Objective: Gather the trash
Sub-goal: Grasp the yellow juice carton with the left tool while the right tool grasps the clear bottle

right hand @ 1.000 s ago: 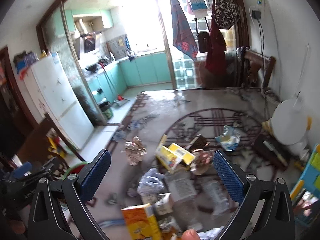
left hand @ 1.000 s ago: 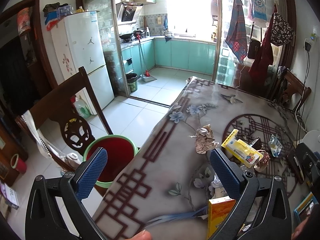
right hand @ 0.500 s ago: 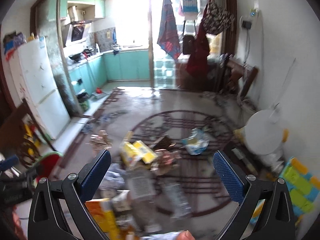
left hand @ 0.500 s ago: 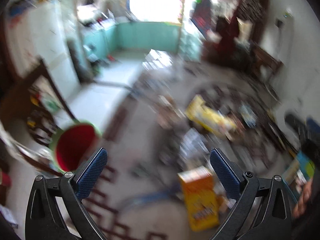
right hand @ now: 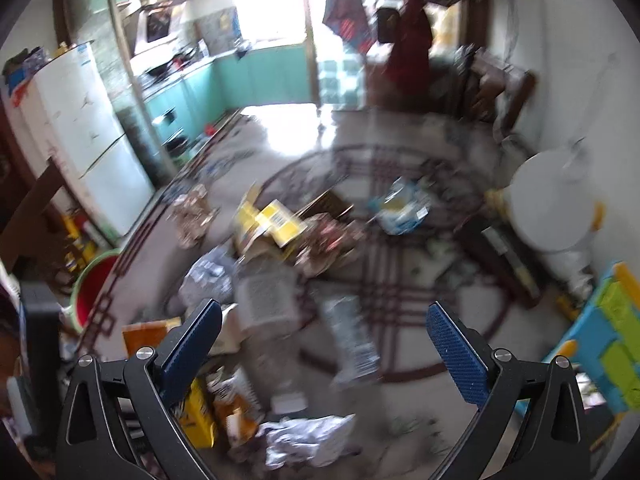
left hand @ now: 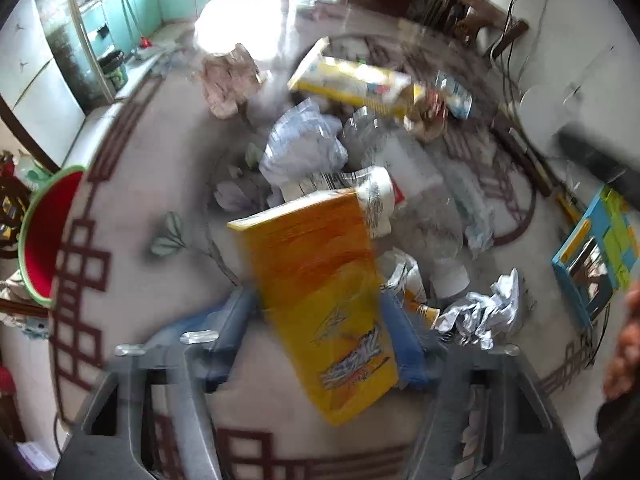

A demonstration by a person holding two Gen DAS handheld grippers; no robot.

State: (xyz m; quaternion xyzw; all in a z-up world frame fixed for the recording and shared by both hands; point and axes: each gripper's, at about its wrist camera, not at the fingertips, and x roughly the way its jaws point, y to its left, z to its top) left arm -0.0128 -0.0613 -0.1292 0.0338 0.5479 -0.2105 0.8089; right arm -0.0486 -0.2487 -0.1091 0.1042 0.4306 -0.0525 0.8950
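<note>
The orange-yellow carton [left hand: 320,292] is seen lying flat at the near edge of the patterned table [left hand: 160,184], at the front of a heap of litter. The left gripper [left hand: 316,340] is brought down over its lower half; its jaws have just been closing, and the blue pads [left hand: 400,336] are seen at both long edges of the carton. Through the blur, contact looks made on both sides, though how firmly cannot be told. The right gripper [right hand: 324,336] is held wide apart above the pile, with nothing between its jaws.

The carton is judged light and probably empty, with thin, fairly stiff, glossy walls that would cave under a hard squeeze. A hold across the narrow width, near the middle of its length, is favoured, so that it does not swing or slip when lifted.

The crumpled white paper [left hand: 304,144] beyond it is soft. The red-lined bin [left hand: 44,236] stands just past the table's left edge.
</note>
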